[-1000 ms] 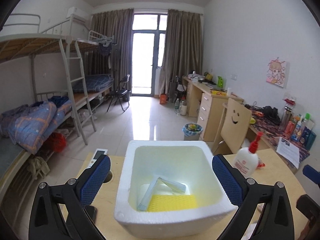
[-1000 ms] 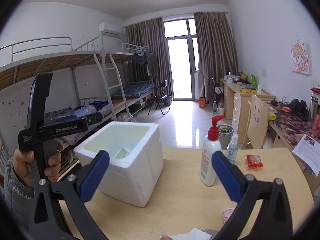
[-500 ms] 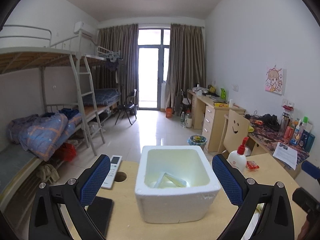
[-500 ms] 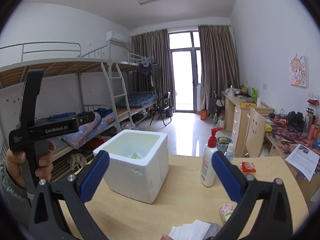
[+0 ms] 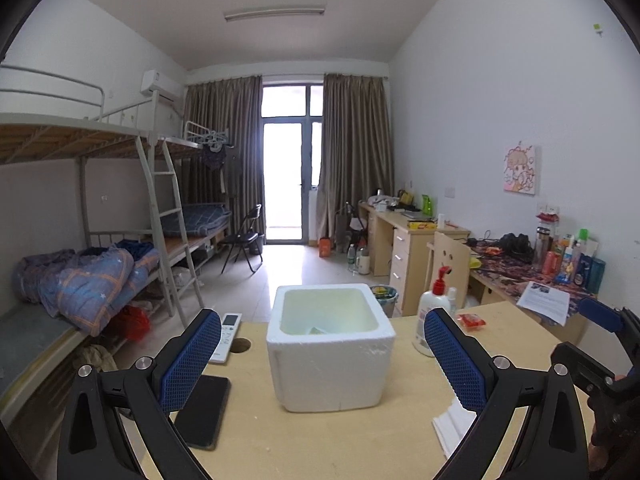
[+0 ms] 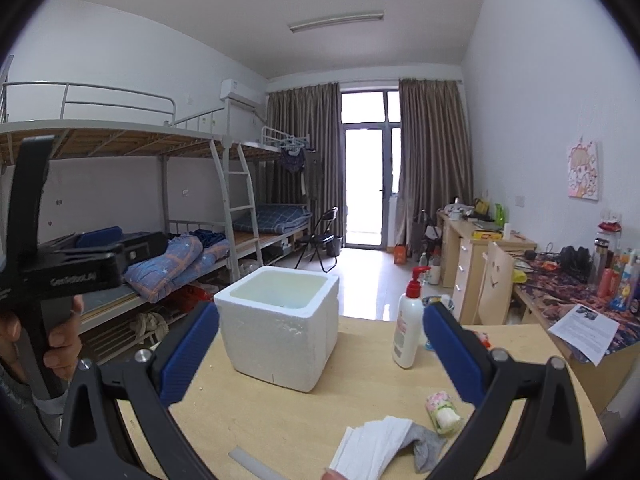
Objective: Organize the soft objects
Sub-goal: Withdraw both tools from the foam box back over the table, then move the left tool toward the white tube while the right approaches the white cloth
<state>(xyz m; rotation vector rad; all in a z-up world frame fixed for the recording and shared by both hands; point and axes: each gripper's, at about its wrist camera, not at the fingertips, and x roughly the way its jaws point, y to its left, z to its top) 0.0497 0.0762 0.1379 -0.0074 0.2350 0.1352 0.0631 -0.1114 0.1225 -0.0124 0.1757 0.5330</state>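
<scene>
A white foam box (image 5: 331,344) stands on the wooden table (image 5: 304,440); it also shows in the right wrist view (image 6: 280,320). Something pale lies inside it, mostly hidden by the rim. My left gripper (image 5: 320,364) is open and empty, held back from the box. My right gripper (image 6: 316,352) is open and empty, to the right of the box. Near it lie a stack of white tissues (image 6: 372,448), a grey sock (image 6: 426,446) and a small flowered tissue pack (image 6: 442,412). The tissues also show in the left wrist view (image 5: 452,428).
A lotion pump bottle (image 6: 409,328) stands right of the box. A black phone (image 5: 206,412) and a white remote (image 5: 228,334) lie on the table's left, by a cable hole (image 5: 240,346). A red snack packet (image 5: 472,320) lies at the back right. Bunk beds stand to the left.
Both grippers have pulled back and up from the box, so the box looks smaller and its contents are nearly hidden. Tissues, sock and tissue pack have come into the right view.
</scene>
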